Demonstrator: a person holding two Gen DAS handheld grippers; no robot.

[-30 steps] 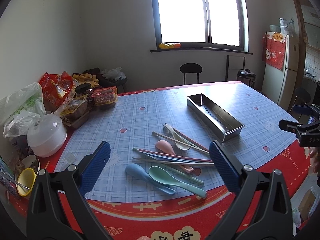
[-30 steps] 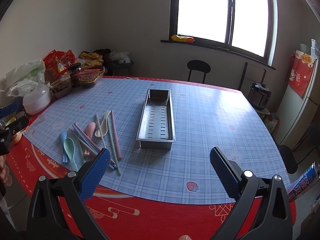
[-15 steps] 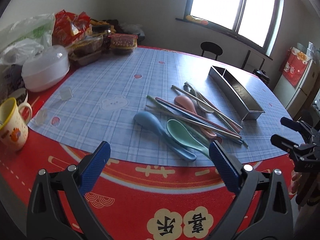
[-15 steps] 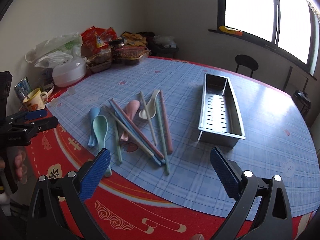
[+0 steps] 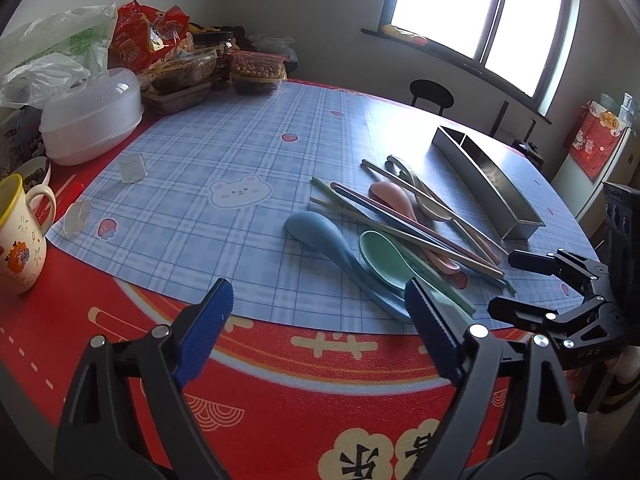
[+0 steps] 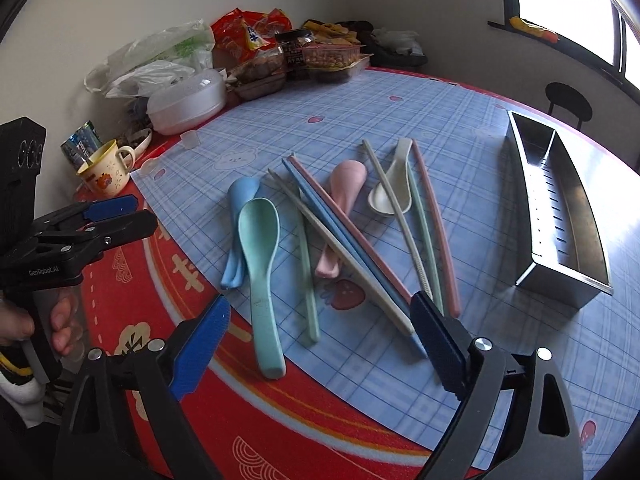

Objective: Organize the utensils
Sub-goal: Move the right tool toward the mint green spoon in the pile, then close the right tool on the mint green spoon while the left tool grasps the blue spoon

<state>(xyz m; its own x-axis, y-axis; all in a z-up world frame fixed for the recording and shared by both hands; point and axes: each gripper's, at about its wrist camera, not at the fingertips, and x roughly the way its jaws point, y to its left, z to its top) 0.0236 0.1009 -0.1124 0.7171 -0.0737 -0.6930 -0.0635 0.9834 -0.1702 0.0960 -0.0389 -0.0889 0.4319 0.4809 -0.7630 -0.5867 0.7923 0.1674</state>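
Both jaws closing, nothing between them. Your right gripper (image 6: 316, 334) hangs over the near ends of the chopsticks (image 6: 352, 240) and green spoon (image 6: 260, 248), left gripper (image 5: 316, 320) beside the blue spoon (image 5: 320, 236). You're at approach; next, pinch one handle, carry to the metal tray (image 6: 560, 216). Both angled down.

The tray (image 6: 560, 216) is made of brushed metal with a dull shine. The spoons (image 6: 260, 248) and chopsticks (image 6: 348, 236) are seen as matt pastel plastic, smooth. The blue checked mat (image 5: 224, 152) looks like smooth plastic sheet with a soft gloss near the window. The red table cover (image 5: 280, 392) appears finely grained and matt. The mug (image 5: 18, 236) is glazed and glossy. The lidded container (image 5: 92, 116) is of translucent, cloudy plastic. Thin, crinkled plastic bags (image 5: 52, 52) are seen behind it.
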